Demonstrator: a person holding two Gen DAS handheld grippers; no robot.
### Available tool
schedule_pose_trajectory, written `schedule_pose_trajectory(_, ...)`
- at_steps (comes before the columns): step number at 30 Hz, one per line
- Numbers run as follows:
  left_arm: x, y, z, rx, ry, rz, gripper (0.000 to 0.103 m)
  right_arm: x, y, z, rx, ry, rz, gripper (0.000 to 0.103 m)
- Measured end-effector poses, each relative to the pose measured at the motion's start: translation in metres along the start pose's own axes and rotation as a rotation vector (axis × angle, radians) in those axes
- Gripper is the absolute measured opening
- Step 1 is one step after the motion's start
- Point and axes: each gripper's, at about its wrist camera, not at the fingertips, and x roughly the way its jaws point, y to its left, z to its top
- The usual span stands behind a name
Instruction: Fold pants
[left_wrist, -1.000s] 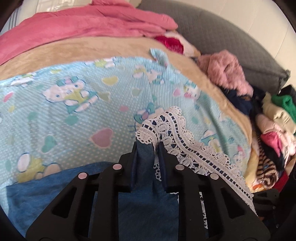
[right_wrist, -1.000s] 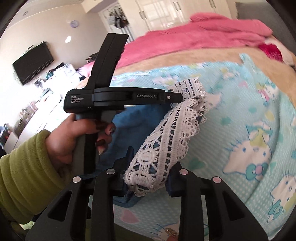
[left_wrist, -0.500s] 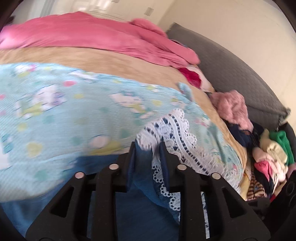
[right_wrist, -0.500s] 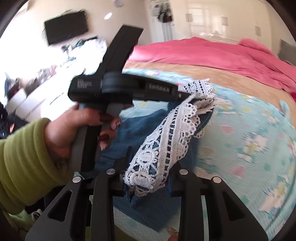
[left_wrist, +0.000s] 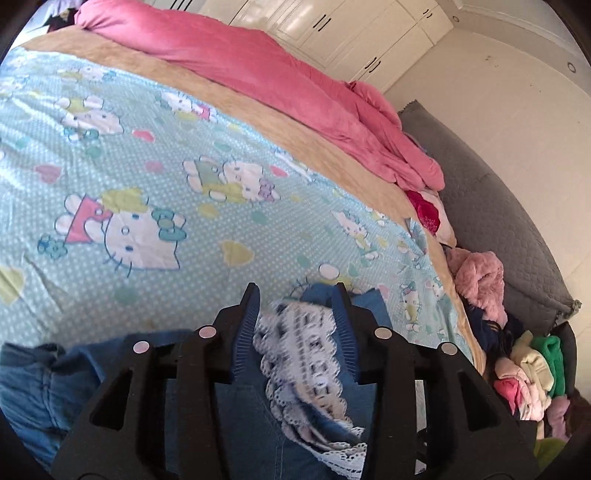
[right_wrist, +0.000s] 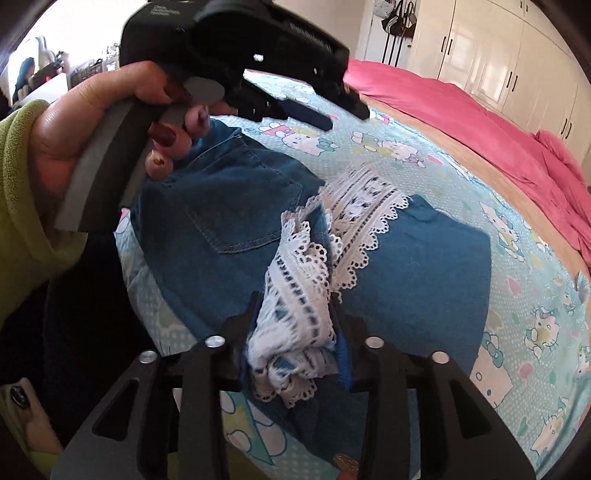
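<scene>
Between both grippers' opening jaws: white lace hem of folded blue denim pants, slipping free. Left gripper and right gripper best withdrawn straight back, without snagging lace.

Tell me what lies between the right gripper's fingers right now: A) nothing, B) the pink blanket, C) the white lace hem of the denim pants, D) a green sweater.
C: in the right wrist view the white lace hem of the denim pants sits bunched in the right gripper, whose jaws are opening.

No legible text or labels
</scene>
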Motion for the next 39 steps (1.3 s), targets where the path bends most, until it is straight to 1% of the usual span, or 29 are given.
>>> schedule_pose_trajectory(1, 0.002, 0.002, -0.003, -0.005, 0.009, 0.003, 0.037, -0.004, 0.003, -0.001, -0.007, -0.012, -0.001, 0.041)
schedule_pose_trajectory(3, 0.011, 0.003, -0.007, -0.022, 0.035, 0.006, 0.037, -0.016, 0.007, -0.004, -0.028, -0.048, -0.019, 0.054)
schedule_pose_trajectory(4, 0.014, 0.003, -0.008, -0.028, 0.044, 0.004, 0.037, -0.019, 0.009, -0.009, -0.032, -0.060, -0.028, 0.055)
schedule_pose_trajectory(5, 0.020, 0.004, -0.009, -0.038, 0.060, 0.001, 0.039, -0.024, 0.008, -0.013, -0.031, -0.068, -0.032, 0.055)
schedule_pose_trajectory(6, 0.024, 0.006, -0.010, -0.044, 0.073, 0.004, 0.043, -0.027, 0.008, -0.016, -0.026, -0.072, -0.027, 0.055)
schedule_pose_trajectory(8, 0.032, 0.008, -0.012, -0.053, 0.092, 0.018, 0.045, -0.036, 0.012, -0.021, -0.012, -0.075, 0.001, 0.055)
schedule_pose_trajectory(12, 0.047, 0.011, -0.016, -0.064, 0.132, 0.044, 0.045, -0.037, 0.014, -0.025, -0.023, -0.076, 0.017, 0.055)
schedule_pose_trajectory(15, 0.053, 0.009, -0.019, -0.062, 0.149, 0.084, 0.045, -0.034, 0.018, -0.022, -0.023, -0.063, 0.029, 0.055)
schedule_pose_trajectory(16, 0.053, 0.007, -0.020, -0.052, 0.147, 0.092, 0.037, -0.030, 0.019, -0.021, -0.024, -0.053, 0.040, 0.052)
schedule_pose_trajectory(17, 0.053, 0.004, -0.020, -0.041, 0.148, 0.096, 0.012, -0.029, 0.021, -0.020, -0.025, -0.039, 0.048, 0.047)
schedule_pose_trajectory(18, 0.052, 0.001, -0.020, -0.026, 0.143, 0.102, 0.012, -0.025, 0.020, -0.020, -0.018, -0.017, 0.071, 0.039)
schedule_pose_trajectory(20, 0.046, -0.005, -0.018, -0.002, 0.122, 0.106, 0.012, -0.023, 0.019, -0.021, -0.011, -0.002, 0.108, 0.041)
schedule_pose_trajectory(21, 0.042, -0.006, -0.018, 0.004, 0.109, 0.102, 0.012, -0.024, 0.018, -0.022, -0.008, -0.008, 0.109, 0.042)
schedule_pose_trajectory(23, 0.042, -0.005, -0.018, 0.023, 0.109, 0.133, 0.012, -0.028, 0.012, -0.023, 0.016, -0.009, 0.121, 0.041)
schedule_pose_trajectory(24, 0.045, -0.003, -0.019, 0.032, 0.121, 0.156, 0.013, -0.030, 0.008, -0.023, 0.032, -0.013, 0.126, 0.041)
schedule_pose_trajectory(26, 0.049, 0.001, -0.023, 0.028, 0.127, 0.162, 0.016, -0.042, -0.008, -0.022, 0.080, -0.049, 0.119, 0.042)
schedule_pose_trajectory(29, 0.043, 0.002, -0.025, 0.010, 0.112, 0.146, 0.027, -0.054, -0.037, -0.021, 0.155, -0.080, 0.071, 0.045)
schedule_pose_trajectory(30, 0.039, -0.001, -0.025, 0.008, 0.108, 0.142, 0.030, -0.055, -0.048, -0.022, 0.185, -0.074, 0.065, 0.045)
schedule_pose_trajectory(32, 0.028, -0.010, -0.027, 0.037, 0.088, 0.148, 0.032, -0.051, -0.064, -0.025, 0.227, -0.052, 0.058, 0.045)
schedule_pose_trajectory(34, 0.013, -0.025, -0.033, 0.090, 0.068, 0.165, 0.038, -0.042, -0.071, -0.029, 0.241, -0.001, 0.088, 0.045)
schedule_pose_trajectory(36, 0.001, -0.037, -0.042, 0.121, 0.066, 0.164, 0.050, -0.035, -0.072, -0.038, 0.246, 0.048, 0.074, 0.045)
schedule_pose_trajectory(37, -0.005, -0.043, -0.048, 0.141, 0.070, 0.168, 0.052, -0.032, -0.073, -0.042, 0.250, 0.064, 0.072, 0.045)
schedule_pose_trajectory(39, -0.014, -0.054, -0.065, 0.205, 0.077, 0.198, 0.061, -0.031, -0.075, -0.051, 0.261, 0.069, 0.078, 0.045)
